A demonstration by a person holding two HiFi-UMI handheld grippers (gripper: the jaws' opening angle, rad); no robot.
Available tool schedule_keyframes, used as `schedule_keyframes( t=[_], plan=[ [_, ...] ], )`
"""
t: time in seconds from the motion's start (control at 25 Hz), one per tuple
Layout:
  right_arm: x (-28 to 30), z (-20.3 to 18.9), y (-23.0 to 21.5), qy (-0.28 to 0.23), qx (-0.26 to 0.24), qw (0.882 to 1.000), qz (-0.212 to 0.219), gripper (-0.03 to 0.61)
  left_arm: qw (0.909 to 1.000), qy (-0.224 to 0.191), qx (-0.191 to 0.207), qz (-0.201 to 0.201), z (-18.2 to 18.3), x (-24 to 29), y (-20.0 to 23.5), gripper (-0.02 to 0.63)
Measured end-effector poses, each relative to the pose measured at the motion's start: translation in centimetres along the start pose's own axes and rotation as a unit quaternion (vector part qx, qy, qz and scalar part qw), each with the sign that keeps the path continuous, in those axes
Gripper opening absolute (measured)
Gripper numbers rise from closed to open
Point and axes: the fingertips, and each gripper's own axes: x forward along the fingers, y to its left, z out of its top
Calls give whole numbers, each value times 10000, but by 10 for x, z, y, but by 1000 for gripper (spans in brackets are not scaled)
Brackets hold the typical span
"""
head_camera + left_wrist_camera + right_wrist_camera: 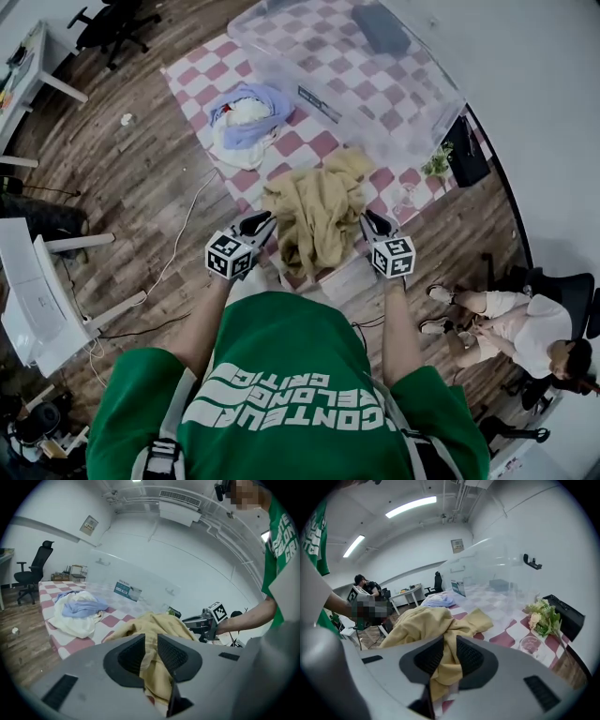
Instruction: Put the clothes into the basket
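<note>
The person stands at the near edge of the checked mat (211, 66) with both tongs on one yellow garment (319, 220). The left gripper (150, 656) is clenched on a fold of the cloth, which runs up between its ribbed pads and hangs below them. The right gripper (449, 658) pinches another fold in the same way, its jaws nearly together with the fabric filling the gap. From above, the two tongs sit at either side of the garment's near end. The rest of it lies in a crumpled heap on the mat, just short of the basket (441, 103).

The basket is a clear tub lying on the mat beyond the garment. Something dark (380, 28) lies at its far end, perhaps another piece of clothing, though through the plastic I can't be sure. To the left of the basket, well apart from the tongs, a pile (246, 114) of blue and white clothes lies on the mat. A small plant (436, 164) stands by the mat's right edge beside the basket, with a glass (529, 644) near it. Off to the right a seated person (525, 328) is on the wooden floor (150, 178).
</note>
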Motion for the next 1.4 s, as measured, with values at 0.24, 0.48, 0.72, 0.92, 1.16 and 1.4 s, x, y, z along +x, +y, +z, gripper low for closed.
schedule_keyframes(
  t=[0.24,0.48,0.72,0.92,1.16,1.4],
  plan=[
    [29,-17,-6,504,17,9966,644,263,9995,219,-162,130,-22,19,2,263],
    [55,-35,-17,940,259,9888,1130,325,9979,526,-384,51,-53,41,-5,342],
    [76,-50,-10,1246,366,9807,1462,328,9941,856,-615,258,-77,61,1,368],
    [89,-59,-3,1353,546,9756,1640,328,9918,935,-802,352,-87,77,-1,371],
    [103,-62,11,1398,713,9712,1792,327,9906,833,-1020,364,-90,88,-2,370],
    [107,-61,22,1347,776,9712,1808,284,9901,829,-1085,311,-91,98,-2,370]
  ],
)
